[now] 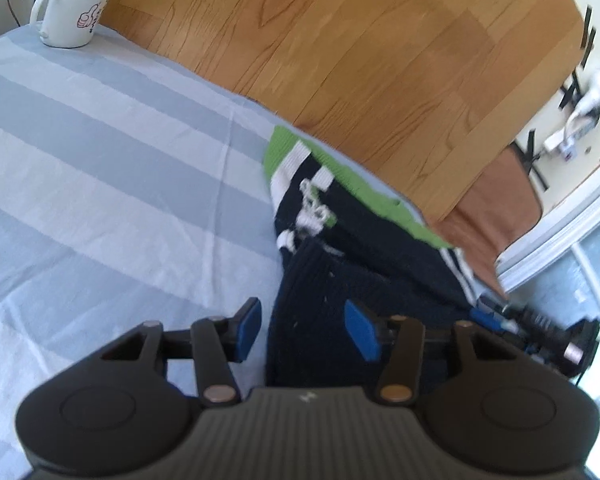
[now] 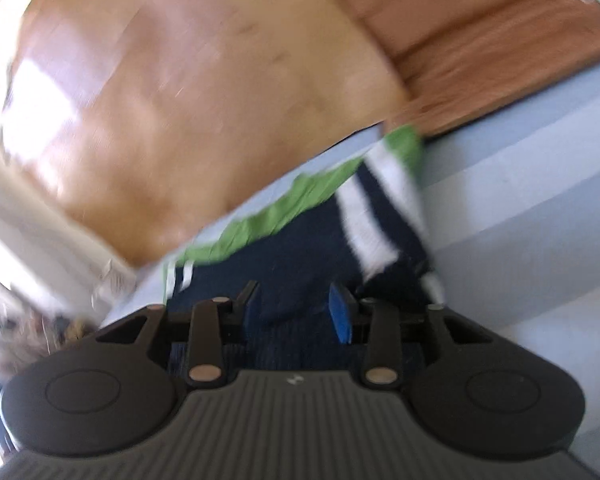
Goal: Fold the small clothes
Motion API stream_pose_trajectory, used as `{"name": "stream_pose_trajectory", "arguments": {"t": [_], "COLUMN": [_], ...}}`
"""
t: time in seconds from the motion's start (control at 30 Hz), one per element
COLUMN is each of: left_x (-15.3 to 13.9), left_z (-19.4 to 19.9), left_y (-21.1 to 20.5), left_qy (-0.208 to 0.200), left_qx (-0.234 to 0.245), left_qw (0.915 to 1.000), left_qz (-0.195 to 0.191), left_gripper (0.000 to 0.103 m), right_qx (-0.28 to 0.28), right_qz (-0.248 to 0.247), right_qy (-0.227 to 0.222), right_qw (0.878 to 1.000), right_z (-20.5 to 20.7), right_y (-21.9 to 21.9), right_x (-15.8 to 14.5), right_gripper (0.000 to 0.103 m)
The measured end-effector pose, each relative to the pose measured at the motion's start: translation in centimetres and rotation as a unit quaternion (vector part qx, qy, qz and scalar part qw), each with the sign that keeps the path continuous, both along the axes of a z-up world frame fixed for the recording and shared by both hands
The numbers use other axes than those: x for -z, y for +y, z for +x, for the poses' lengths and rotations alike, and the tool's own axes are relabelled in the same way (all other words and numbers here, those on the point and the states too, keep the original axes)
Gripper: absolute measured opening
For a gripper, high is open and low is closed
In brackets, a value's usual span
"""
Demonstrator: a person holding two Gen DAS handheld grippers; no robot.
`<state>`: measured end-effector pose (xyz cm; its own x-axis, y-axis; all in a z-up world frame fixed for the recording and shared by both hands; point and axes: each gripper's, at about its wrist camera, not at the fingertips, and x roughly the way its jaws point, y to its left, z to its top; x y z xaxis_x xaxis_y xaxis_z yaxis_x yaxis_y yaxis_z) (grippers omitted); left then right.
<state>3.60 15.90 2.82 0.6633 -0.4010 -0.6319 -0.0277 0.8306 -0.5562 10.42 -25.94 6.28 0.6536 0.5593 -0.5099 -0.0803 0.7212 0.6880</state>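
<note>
Garment (image 1: 340,240): dark navy knit with green trim and white stripes, lay at the far edge of the striped surface (image 1: 100,160), from 12 to 2 o'clock of the left gripper (image 1: 308,330). Its green border ran right along the surface's edge; beyond that edge, wood floor (image 1: 360,40). A white cord or lace (image 1: 312,208) sat bunched on the navy cloth near the striped cuff.

Left gripper: jaws stood apart, blue pads (image 1: 248,330) on either side of a raised navy fold; whether the pads touched the cloth could not be told. Open striped cloth stretched wide from 9 to 11 o'clock, with only creases in it.

Right gripper (image 2: 296,312): jaws also apart, navy cloth between and under them; the view was heavily motion-blurred, so contact could not be told. Same garment (image 2: 300,248) ran to the surface's edge at 12 o'clock, green hem (image 2: 260,216) along it. Bare striped surface (image 2: 520,220) lay from 1 to 3 o'clock.

Container: a white enamel mug (image 1: 74,12) with a dark rim and a thumbs-up print stood upright at the far corner, 10 o'clock in the left view, well apart from the garment. A thin stick rose out of it; other contents not visible.

Brown mat (image 1: 496,200) on the floor at 2 o'clock.
</note>
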Motion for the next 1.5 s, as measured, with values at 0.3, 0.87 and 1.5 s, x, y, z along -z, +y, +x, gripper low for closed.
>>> {"name": "stream_pose_trajectory", "arguments": {"t": [0.3,0.87,1.5], "left_x": [1.6,3.2,1.7], "left_z": [-1.3,-5.3,-4.3], "left_y": [-0.6,-1.5,-0.8], "left_qy": [0.027,0.061,0.063], "left_qx": [0.032,0.038,-0.01], "left_qw": [0.9991,0.9889,0.9906], "left_qz": [0.004,-0.13,-0.121], "left_gripper": [0.076,0.085,0.01], "right_qx": [0.052,0.07,0.094], "right_qz": [-0.045,0.078,0.023], "right_qy": [-0.025,0.071,0.027], "right_qw": [0.997,0.992,0.995], "right_z": [-8.7,-15.6,-14.9], "right_y": [-5.8,-6.0,-2.9], "right_x": [-2.5,0.2,-2.4], "right_gripper": [0.053,0.055,0.013]}}
